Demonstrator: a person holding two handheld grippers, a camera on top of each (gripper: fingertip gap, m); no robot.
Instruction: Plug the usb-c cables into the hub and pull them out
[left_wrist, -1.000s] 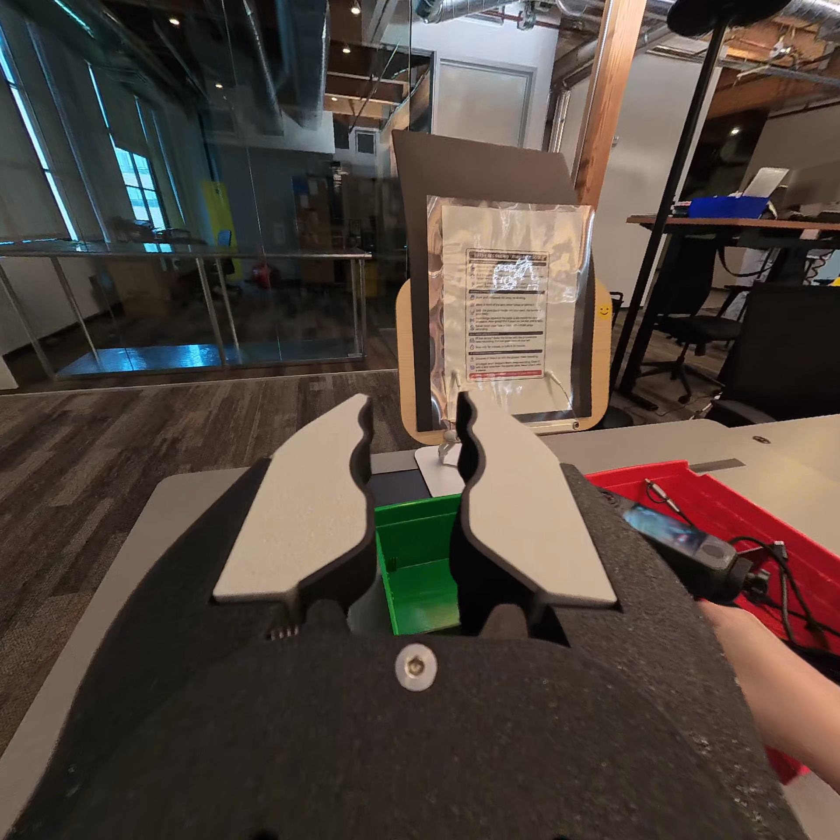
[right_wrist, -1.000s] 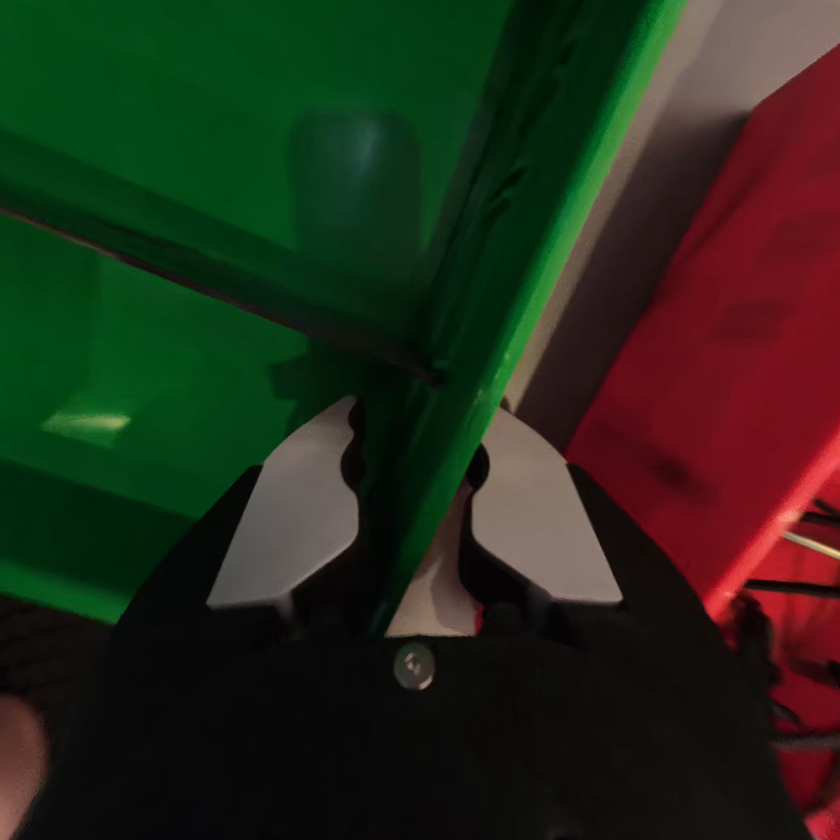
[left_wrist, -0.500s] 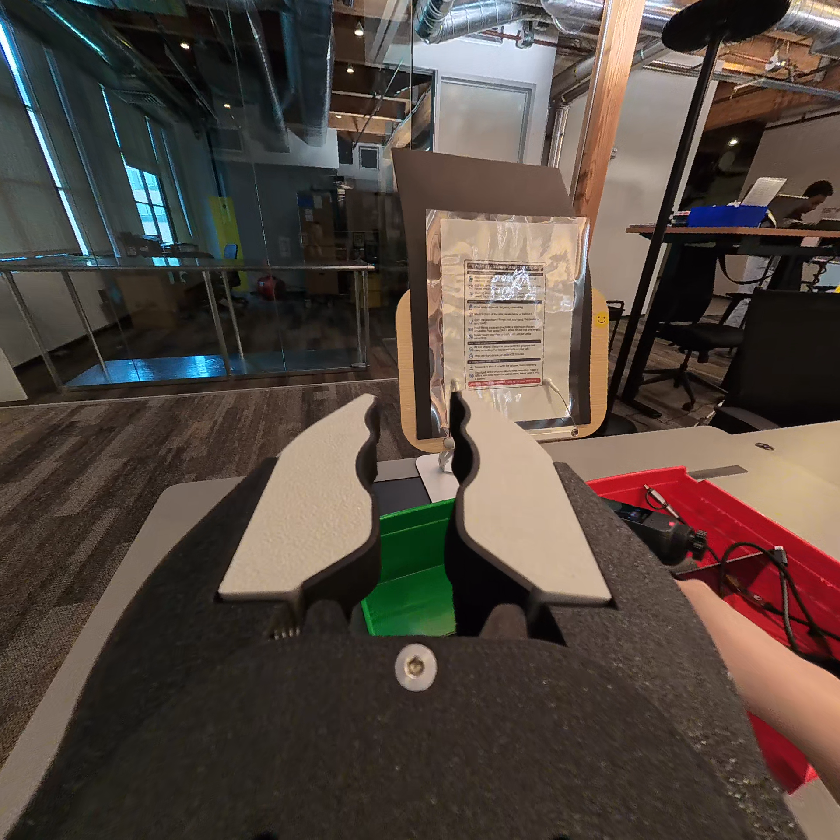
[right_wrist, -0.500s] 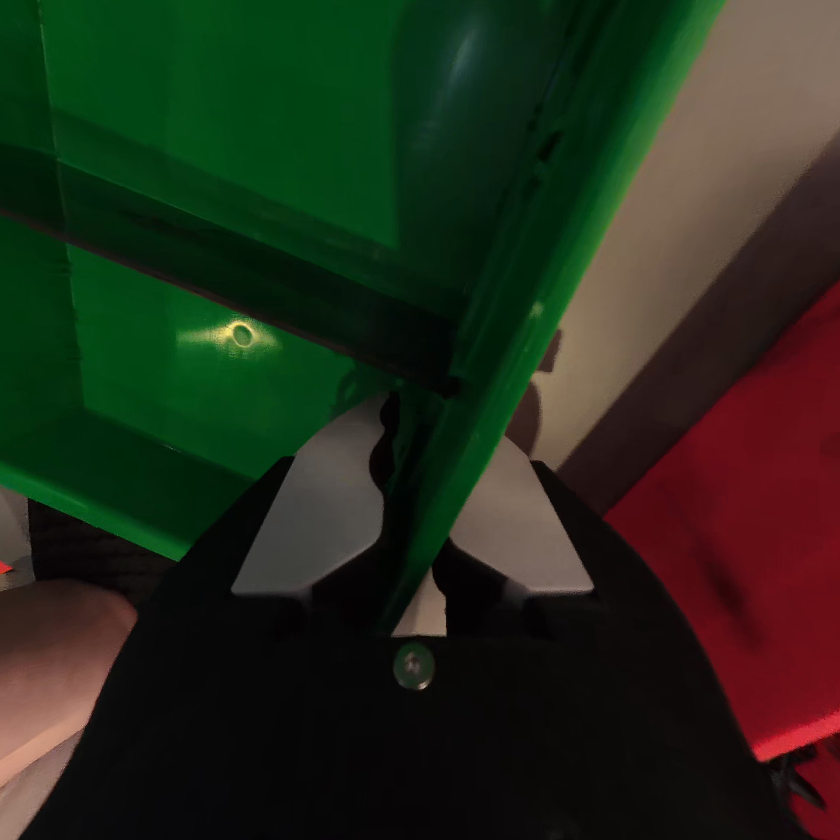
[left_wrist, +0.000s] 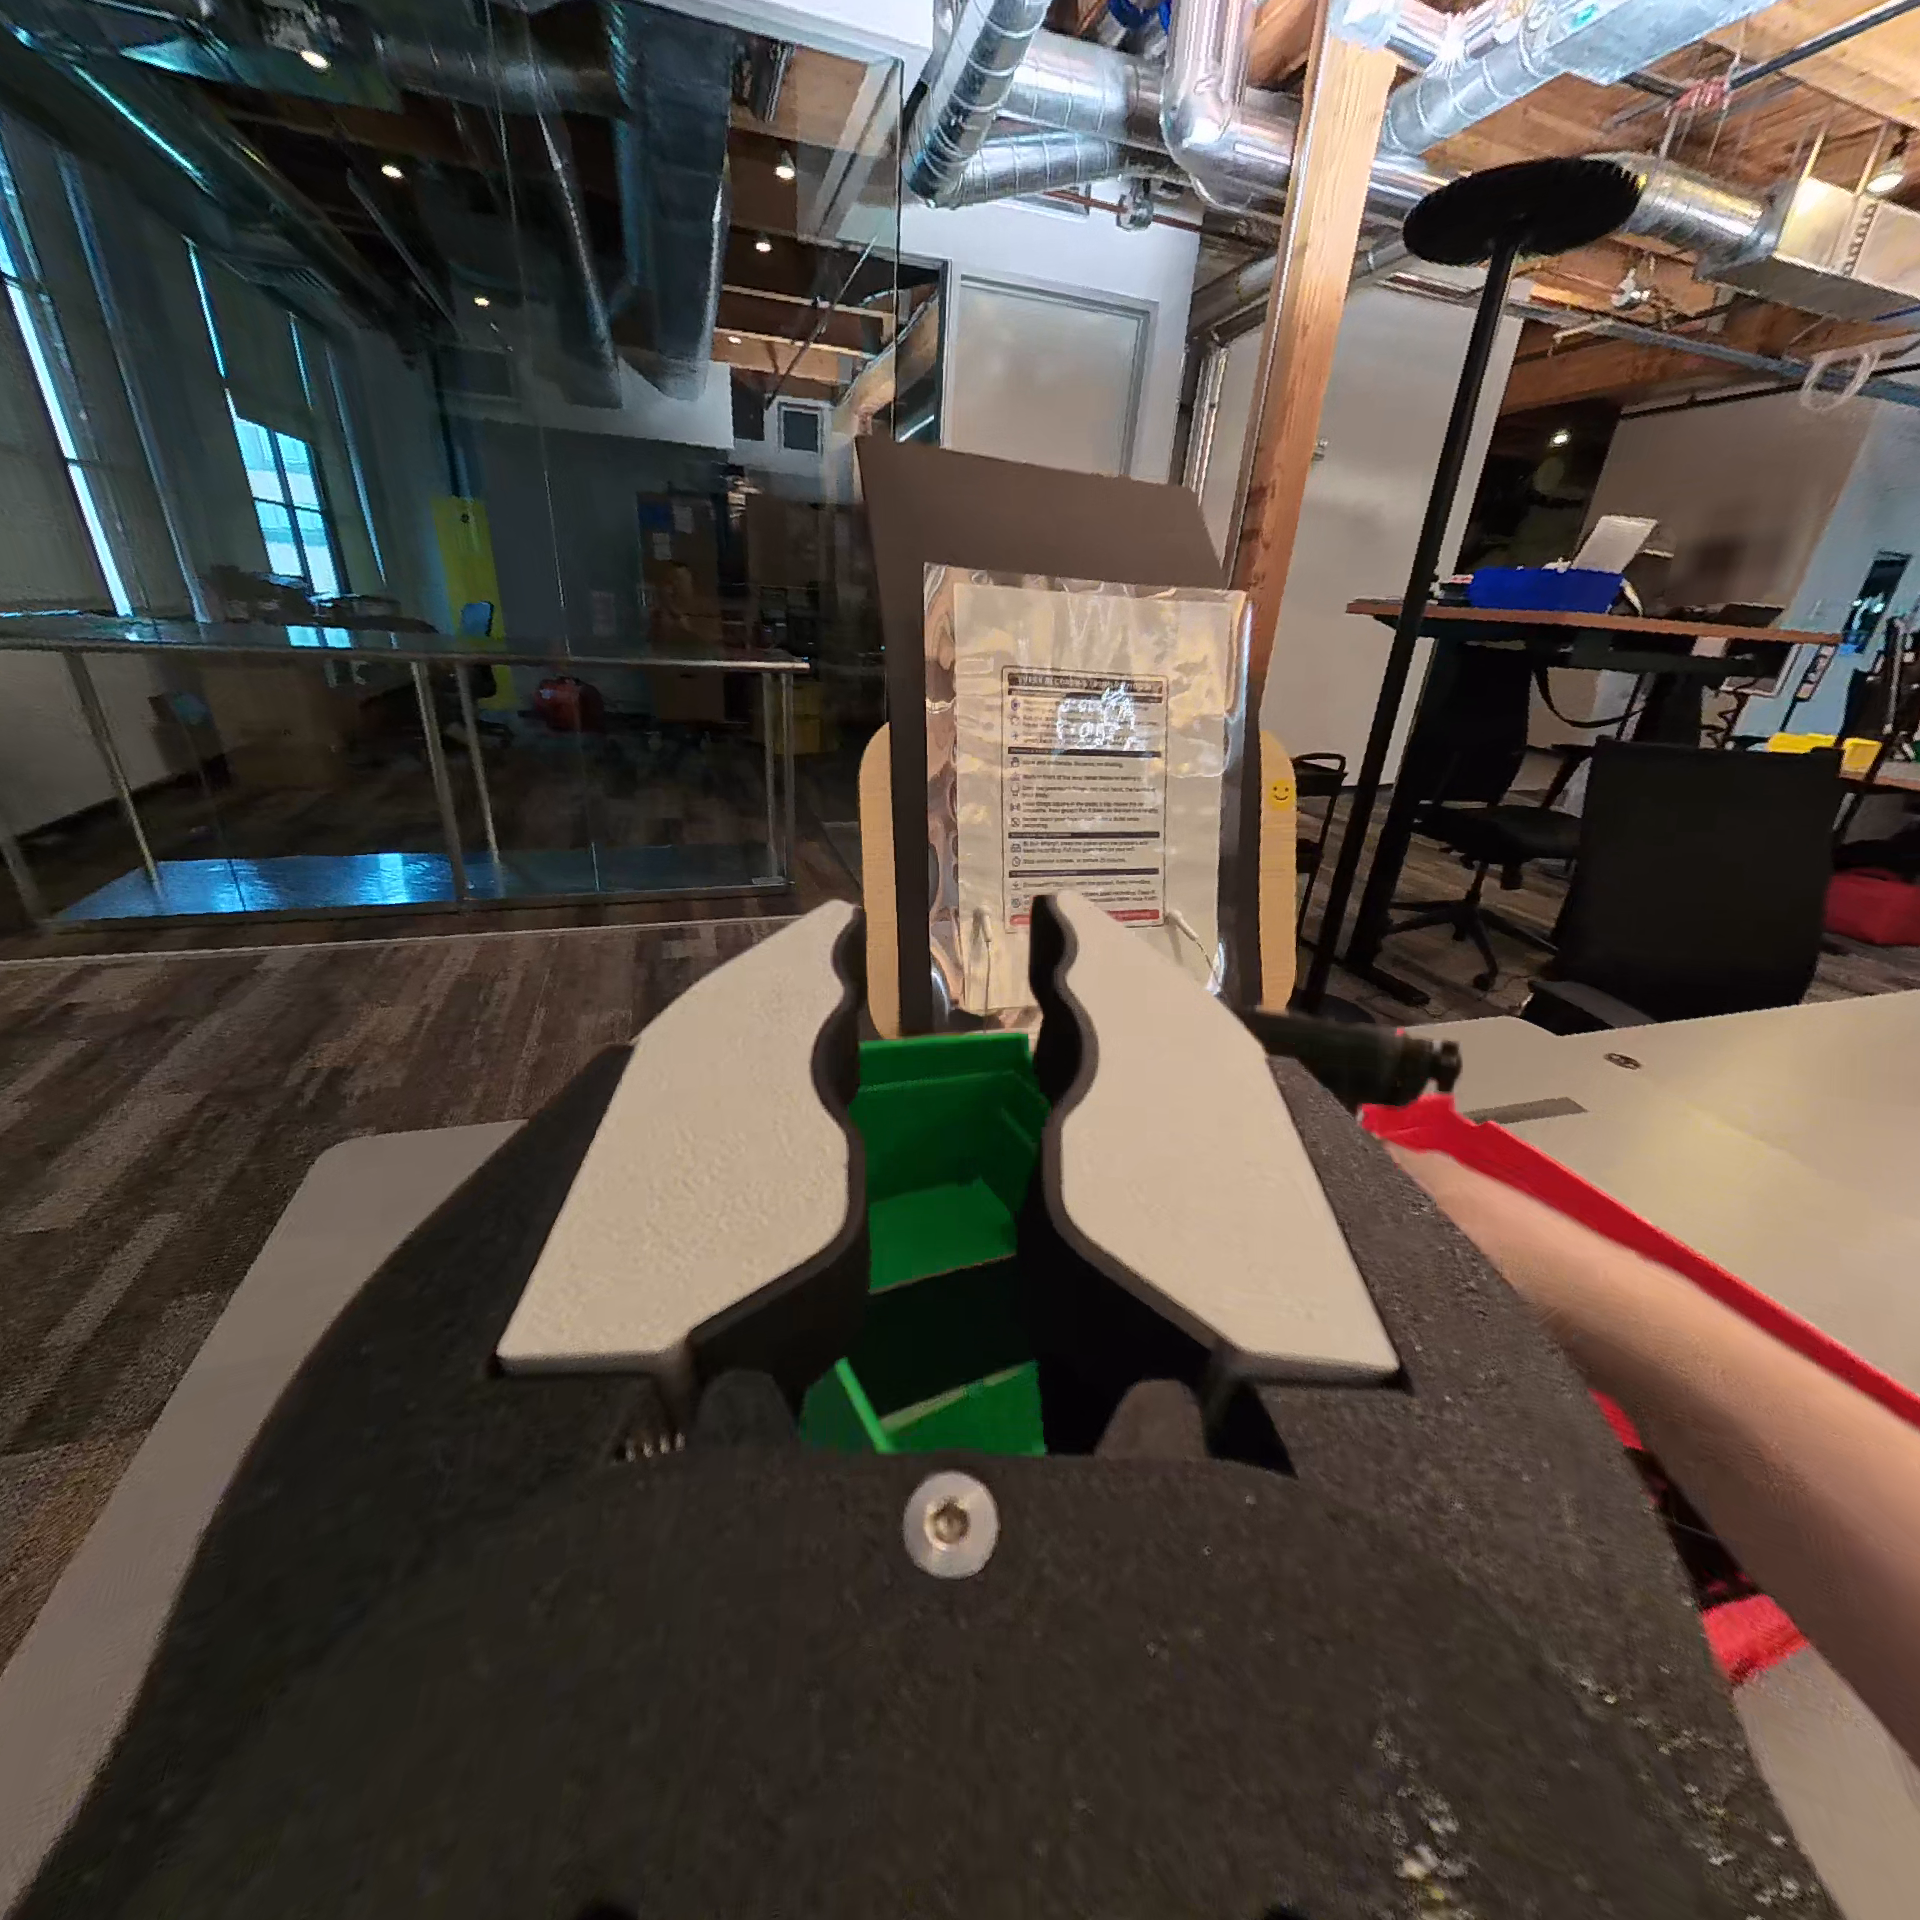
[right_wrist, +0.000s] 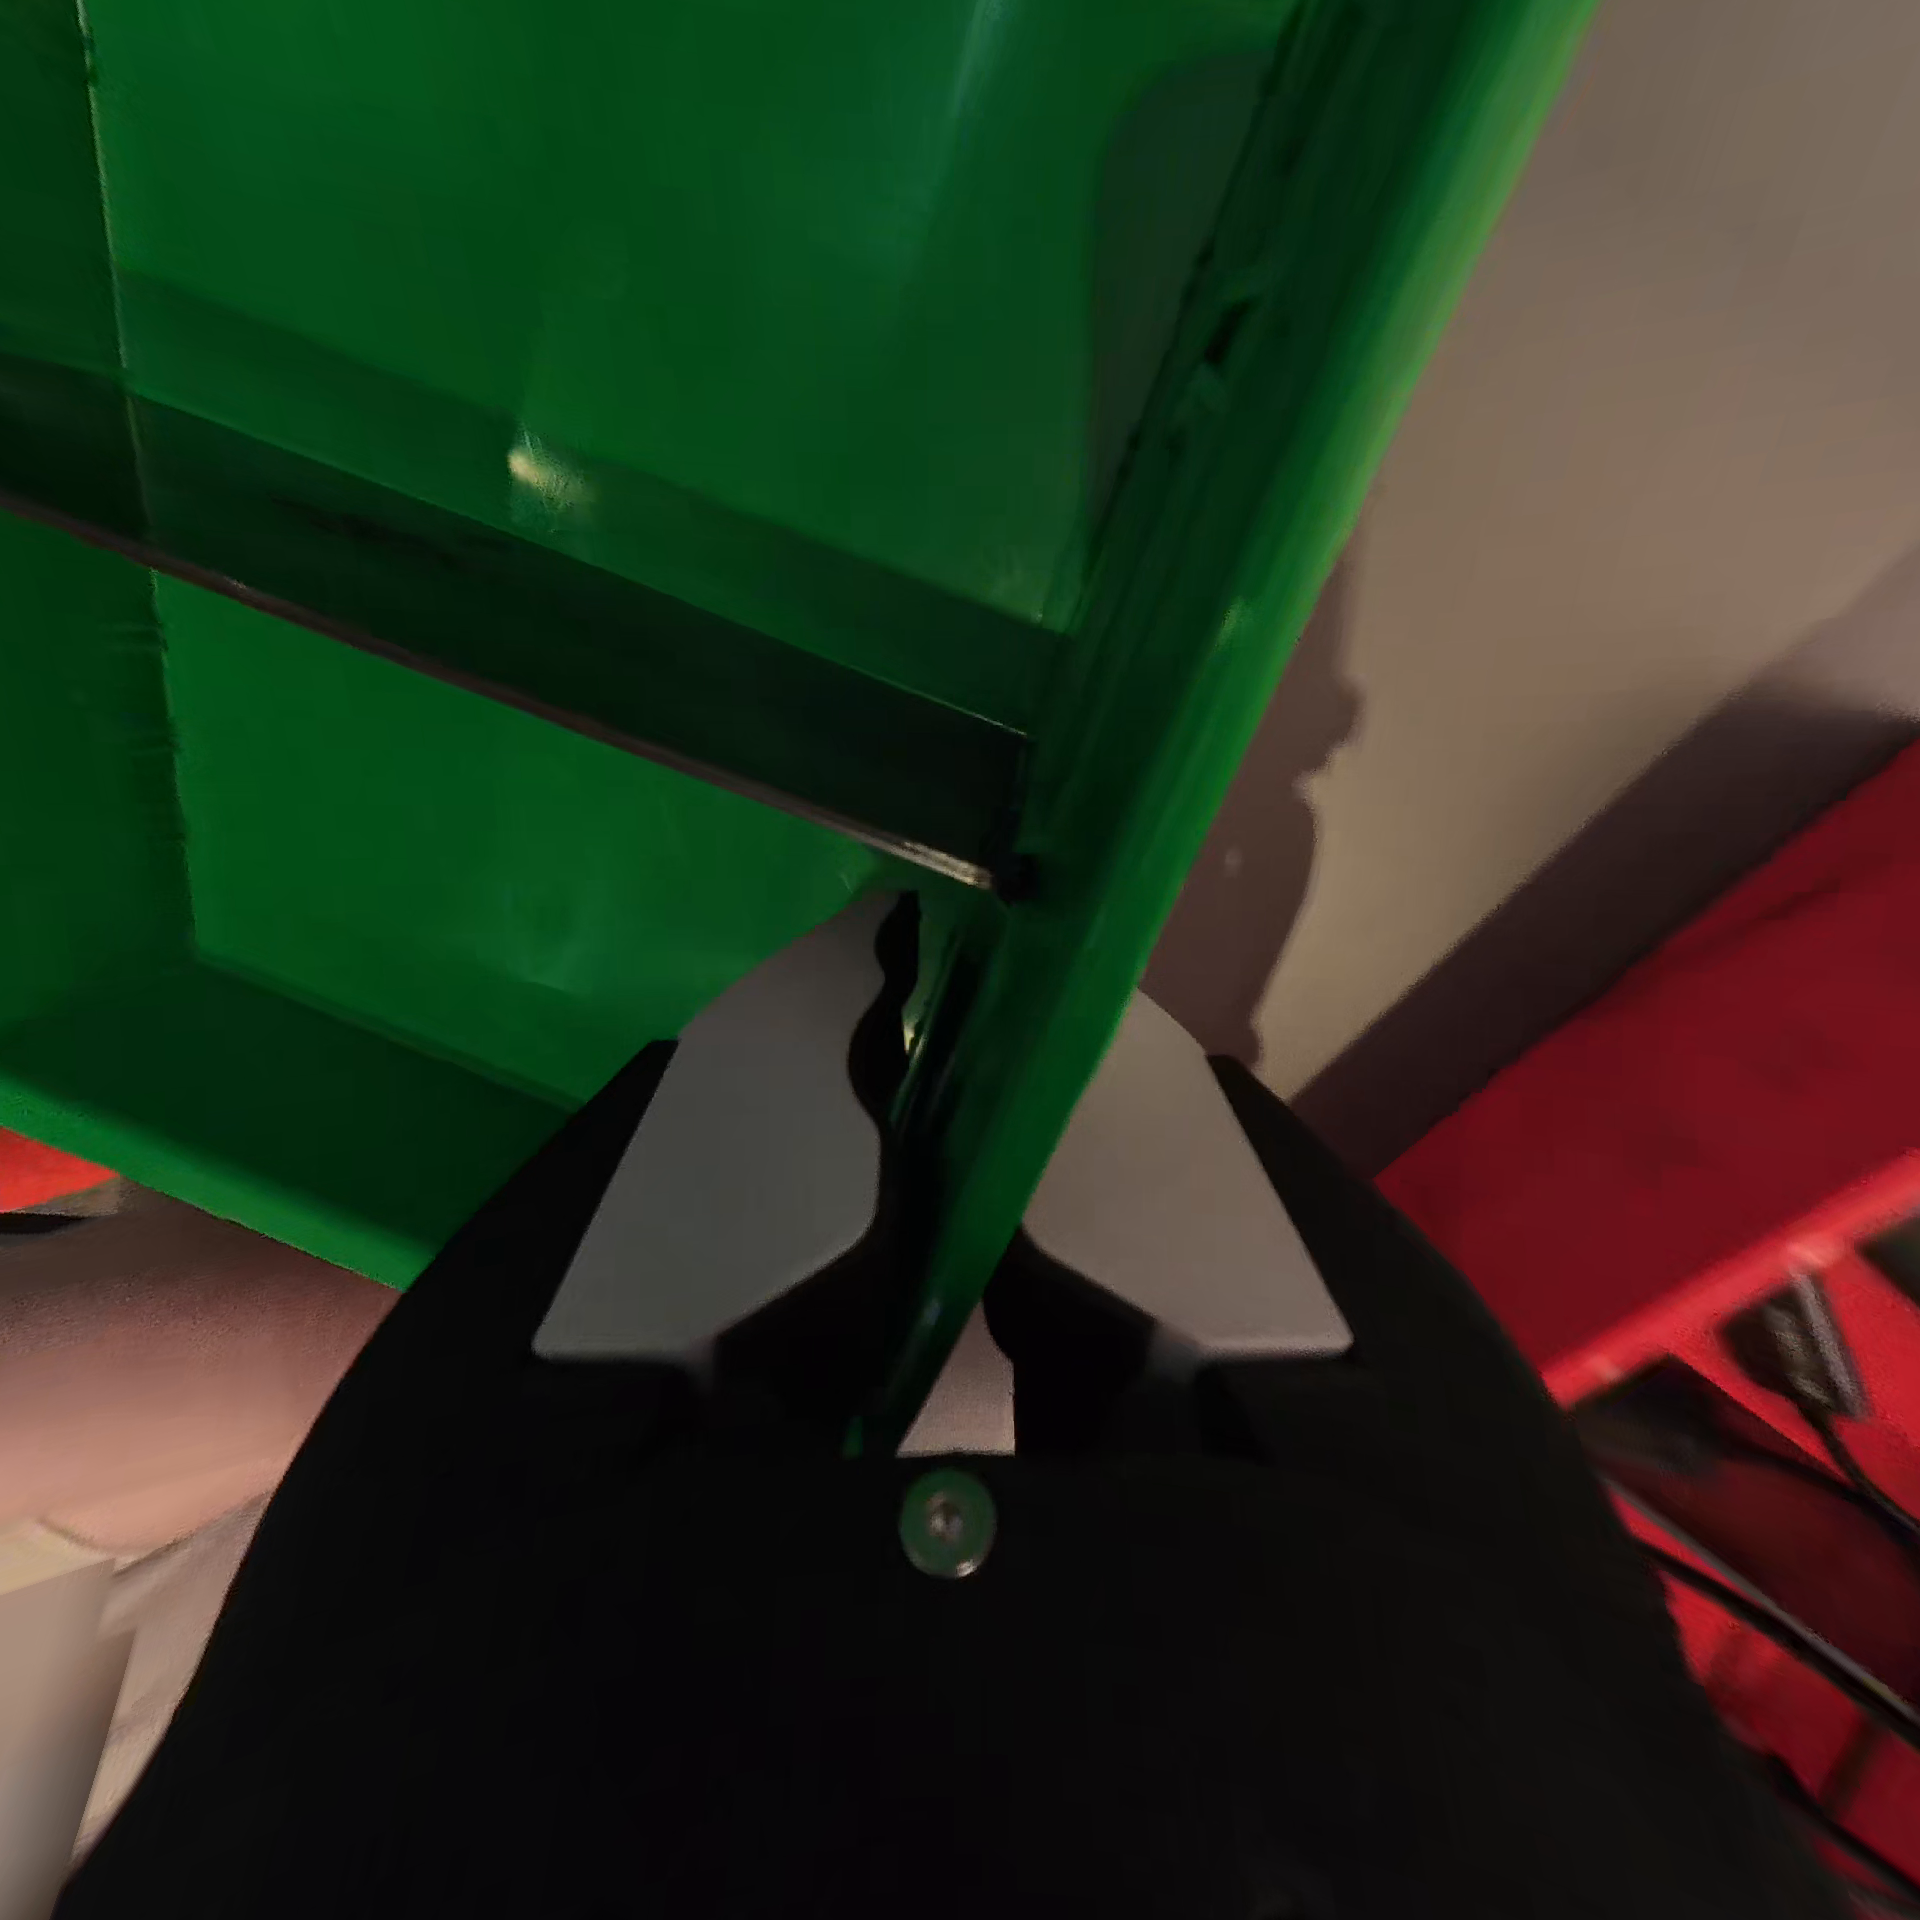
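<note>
My right gripper (right_wrist: 997, 935) is shut on the side wall of a green divided bin (right_wrist: 623, 312), one finger inside and one outside. The bin looks empty inside. In the left wrist view the green bin (left_wrist: 940, 1216) shows below and between the fingers of my left gripper (left_wrist: 945, 925), which is open and empty above it. A red bin (right_wrist: 1714, 1039) to the right holds black cables (right_wrist: 1787, 1340); its rim shows in the left wrist view (left_wrist: 1538, 1184). I see no hub in either view.
A person's forearm (left_wrist: 1662, 1382) reaches in from the right over the red bin. A stand with a plastic-sleeved sheet (left_wrist: 1081, 790) is at the back of the grey table (left_wrist: 1714, 1091). Beyond are desks, chairs and a glass railing. One gripper's finger ends stand about 35 cm off the other's.
The right gripper stays shut on the green bin's wall and has moved it away from the red bin. In the left wrist view the green bin now reaches higher between the fingers.
</note>
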